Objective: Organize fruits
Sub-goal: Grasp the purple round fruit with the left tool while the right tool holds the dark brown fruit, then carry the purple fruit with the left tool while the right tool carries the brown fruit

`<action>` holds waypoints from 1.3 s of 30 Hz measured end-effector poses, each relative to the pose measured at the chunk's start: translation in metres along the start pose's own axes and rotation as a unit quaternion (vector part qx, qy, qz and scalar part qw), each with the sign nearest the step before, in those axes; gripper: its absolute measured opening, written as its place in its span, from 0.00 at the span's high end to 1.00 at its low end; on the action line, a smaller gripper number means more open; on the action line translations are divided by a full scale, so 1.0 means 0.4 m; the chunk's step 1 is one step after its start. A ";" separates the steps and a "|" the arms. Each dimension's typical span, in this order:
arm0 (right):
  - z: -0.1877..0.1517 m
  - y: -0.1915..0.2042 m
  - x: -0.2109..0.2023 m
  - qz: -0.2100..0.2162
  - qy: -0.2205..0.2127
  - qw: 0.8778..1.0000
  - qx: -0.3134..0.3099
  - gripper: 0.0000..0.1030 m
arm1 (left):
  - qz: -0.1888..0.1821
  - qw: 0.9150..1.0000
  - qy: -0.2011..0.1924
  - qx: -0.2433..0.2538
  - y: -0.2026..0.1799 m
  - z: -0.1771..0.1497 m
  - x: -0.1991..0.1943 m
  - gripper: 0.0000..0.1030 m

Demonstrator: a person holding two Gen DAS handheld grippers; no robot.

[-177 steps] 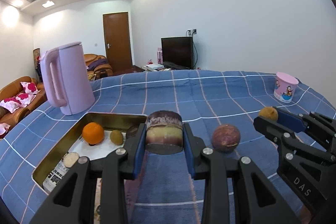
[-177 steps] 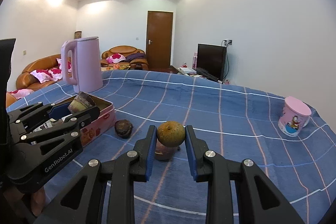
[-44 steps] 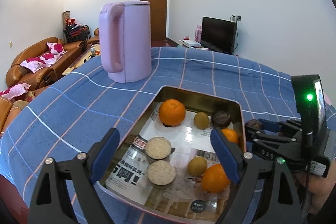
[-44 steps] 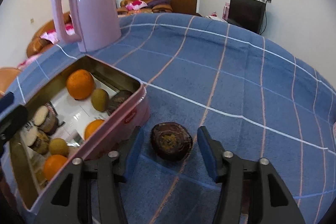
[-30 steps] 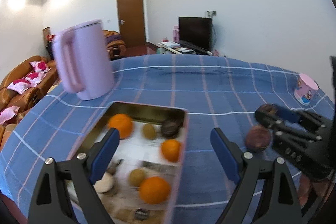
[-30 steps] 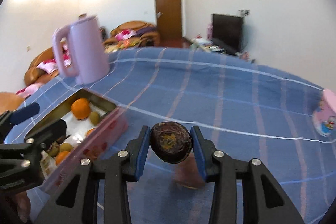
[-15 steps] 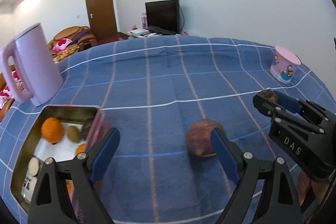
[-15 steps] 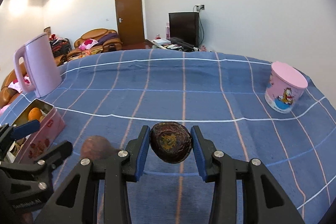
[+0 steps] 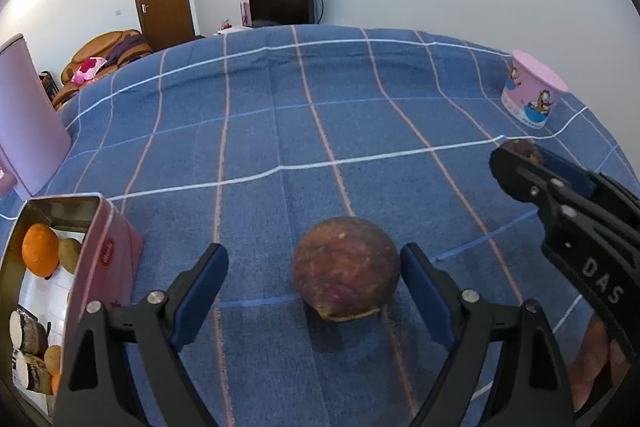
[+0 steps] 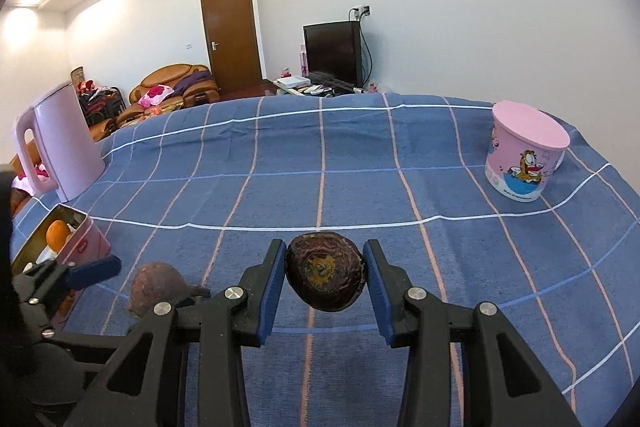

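Fruits are split between a blue checked tablecloth [image 9: 280, 131] and an open pink tin [image 9: 105, 255] at the left. In the left wrist view, a round reddish-brown fruit [image 9: 346, 277] rests on the cloth between the blue pads of the left gripper [image 9: 314, 281], whose jaws are closing but stand clear of it on both sides. This view alone looks into the tin, showing an orange [image 9: 39, 249], a small greenish-brown fruit [image 9: 70, 254] and cut pieces on printed paper. The right wrist view shows the right gripper [image 10: 325, 277] clamped on a dark wrinkled fruit [image 10: 325, 277], held above the cloth. Only here do the whole lilac kettle [image 10: 60, 143] and the lidded pink cartoon cup [image 10: 524, 155] appear clearly. The reddish-brown fruit sits low left there, partly hidden by the left gripper.
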State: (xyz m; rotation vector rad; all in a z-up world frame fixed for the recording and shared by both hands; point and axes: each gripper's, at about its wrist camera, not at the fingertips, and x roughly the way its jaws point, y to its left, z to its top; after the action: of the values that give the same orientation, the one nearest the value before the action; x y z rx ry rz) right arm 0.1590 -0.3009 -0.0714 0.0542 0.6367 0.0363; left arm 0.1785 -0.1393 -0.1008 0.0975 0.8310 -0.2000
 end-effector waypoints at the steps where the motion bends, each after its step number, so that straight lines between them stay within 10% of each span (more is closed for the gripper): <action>1: 0.000 0.000 0.002 0.002 0.001 1.000 0.000 0.60 | -0.004 1.000 0.004 -0.002 0.002 -0.001 0.004 0.18; 9: -0.001 0.012 0.013 0.013 0.011 1.000 -0.011 0.60 | -0.048 0.999 0.010 0.005 -0.012 -0.007 0.005 0.48; 39: -0.010 0.044 -0.059 0.029 -0.063 0.997 -0.039 0.60 | 0.006 0.996 -0.079 -0.030 0.022 -0.023 -0.089 0.48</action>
State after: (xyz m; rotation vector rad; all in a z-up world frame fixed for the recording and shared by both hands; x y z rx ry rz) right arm 0.1374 -0.2845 -0.0597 -0.0006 0.5072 0.1138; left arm 0.1503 -0.1240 -0.0804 0.0302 0.6772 -0.1686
